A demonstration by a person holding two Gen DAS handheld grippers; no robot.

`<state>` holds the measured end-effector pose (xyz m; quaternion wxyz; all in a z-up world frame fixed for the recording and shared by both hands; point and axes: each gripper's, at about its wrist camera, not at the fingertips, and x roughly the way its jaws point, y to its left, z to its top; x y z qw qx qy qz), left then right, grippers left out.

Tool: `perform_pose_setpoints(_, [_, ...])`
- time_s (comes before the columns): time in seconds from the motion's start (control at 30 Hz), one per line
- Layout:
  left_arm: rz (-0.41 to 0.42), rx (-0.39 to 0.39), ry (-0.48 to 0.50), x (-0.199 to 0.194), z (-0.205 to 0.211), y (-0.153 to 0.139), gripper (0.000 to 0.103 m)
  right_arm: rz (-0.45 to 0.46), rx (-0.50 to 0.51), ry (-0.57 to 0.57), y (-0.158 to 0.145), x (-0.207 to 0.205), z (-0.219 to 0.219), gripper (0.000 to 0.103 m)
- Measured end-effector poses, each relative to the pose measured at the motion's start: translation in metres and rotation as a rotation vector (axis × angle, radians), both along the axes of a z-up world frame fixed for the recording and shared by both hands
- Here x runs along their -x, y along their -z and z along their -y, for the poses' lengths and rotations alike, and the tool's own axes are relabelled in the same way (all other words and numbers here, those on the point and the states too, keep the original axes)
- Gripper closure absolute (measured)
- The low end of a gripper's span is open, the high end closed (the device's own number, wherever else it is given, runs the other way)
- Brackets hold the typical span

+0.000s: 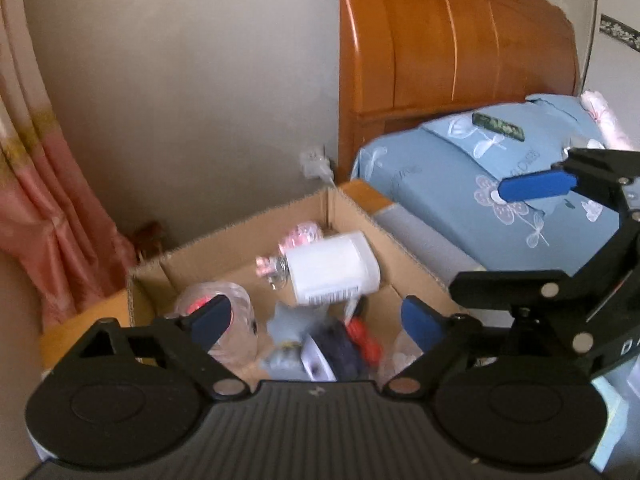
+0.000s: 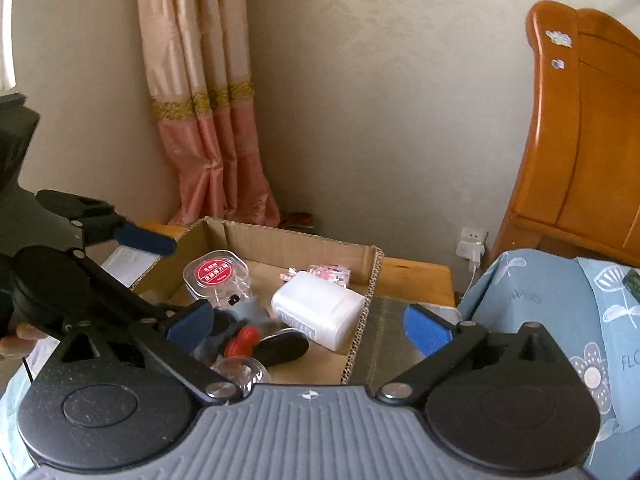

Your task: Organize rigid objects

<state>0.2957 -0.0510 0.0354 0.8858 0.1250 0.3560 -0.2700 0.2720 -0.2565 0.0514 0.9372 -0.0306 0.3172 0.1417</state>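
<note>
An open cardboard box (image 1: 248, 224) (image 2: 304, 240) holds a white plastic bottle (image 1: 332, 268) (image 2: 320, 308) lying on its side. Beside it are a clear jar with a red lid (image 2: 218, 276), a pink packet (image 1: 300, 236) (image 2: 328, 272), a grey item (image 2: 248, 310) and a red item (image 1: 364, 336) (image 2: 242, 338). My left gripper (image 1: 316, 322) hovers open over the box's near side, with nothing between its blue pads. My right gripper (image 2: 308, 324) is open above the box's near right corner, also holding nothing. Each gripper's far finger (image 1: 536, 186) (image 2: 144, 238) shows in the other's view.
The box sits on a wooden bedside surface (image 2: 416, 272) in a corner. A bed with a blue flowered pillow (image 1: 460, 160) (image 2: 600, 300) and wooden headboard (image 1: 440, 40) lies to the right. A pink curtain (image 2: 208, 120) hangs behind. A wall socket with a charger (image 2: 472, 246) is nearby.
</note>
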Motion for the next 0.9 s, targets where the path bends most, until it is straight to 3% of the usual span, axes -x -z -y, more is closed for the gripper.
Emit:
perform_pose_setpoints(0.1, [0.002, 0.018, -0.011, 0.005, -0.006, -0.005, 0.006, 0.007, -0.003, 0.009, -0.002, 0.005, 0.003, 0.0])
perform_pose_setpoints(0.27, [0.078, 0.016, -0.057, 0.024, -0.018, -0.013, 0.005, -0.012, -0.006, 0.028, -0.003, 0.016, 0.001, 0.0])
perform_pose_setpoints(0.53, [0.148, 0.005, -0.158, 0.081, -0.04, -0.008, 0.005, -0.033, 0.023, 0.124, -0.005, 0.052, -0.012, 0.0])
perform_pose_setpoints(0.7, [0.124, -0.002, -0.312, 0.119, -0.054, 0.015, 0.005, -0.081, 0.045, 0.214, 0.015, 0.077, -0.021, 0.0])
perform_pose_setpoints(0.9, [0.028, 0.007, -0.498, 0.151, -0.067, 0.035, 0.005, -0.192, 0.057, 0.293, 0.049, 0.105, -0.035, 0.0])
